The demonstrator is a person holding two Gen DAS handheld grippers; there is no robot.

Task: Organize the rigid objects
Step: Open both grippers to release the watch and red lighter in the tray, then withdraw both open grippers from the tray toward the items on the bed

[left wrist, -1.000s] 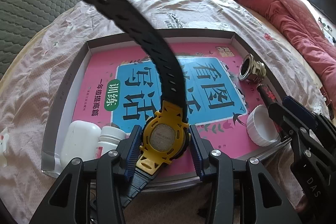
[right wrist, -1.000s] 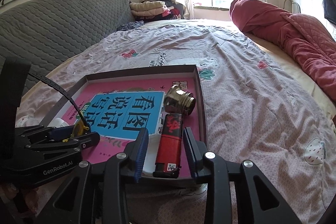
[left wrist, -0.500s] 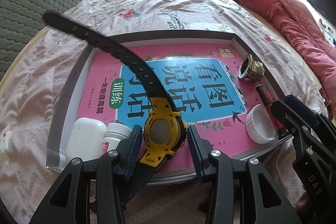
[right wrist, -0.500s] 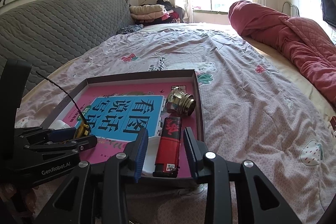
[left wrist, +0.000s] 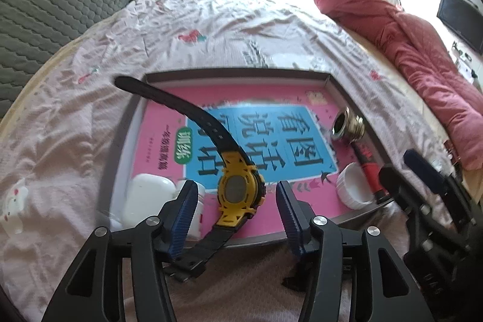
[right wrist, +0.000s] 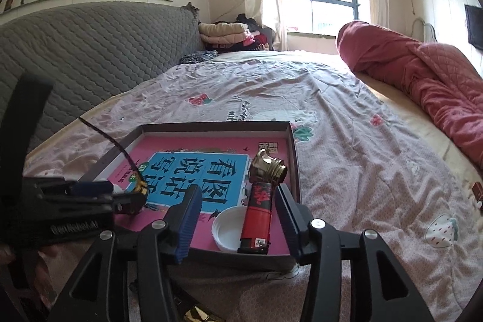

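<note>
Meanwhile, both tools are opening: the left tool (left wrist: 237, 201) frees the yellow watch (left wrist: 240, 192) lying in the tray (left wrist: 238, 74), while the right tool (right wrist: 235, 208) frees the red lighter (right wrist: 256, 218) at the tray's right edge

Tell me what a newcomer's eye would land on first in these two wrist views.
The yellow watch with its long black strap, lying face down at the near edge of the shallow box on the bed, between the opening jaws of the left gripper, whose pads stand clear of it. Next, the bright pink and blue book lining the box. At the box's right side, the red lighter lies between the opening jaws of the right gripper, untouched.
</note>
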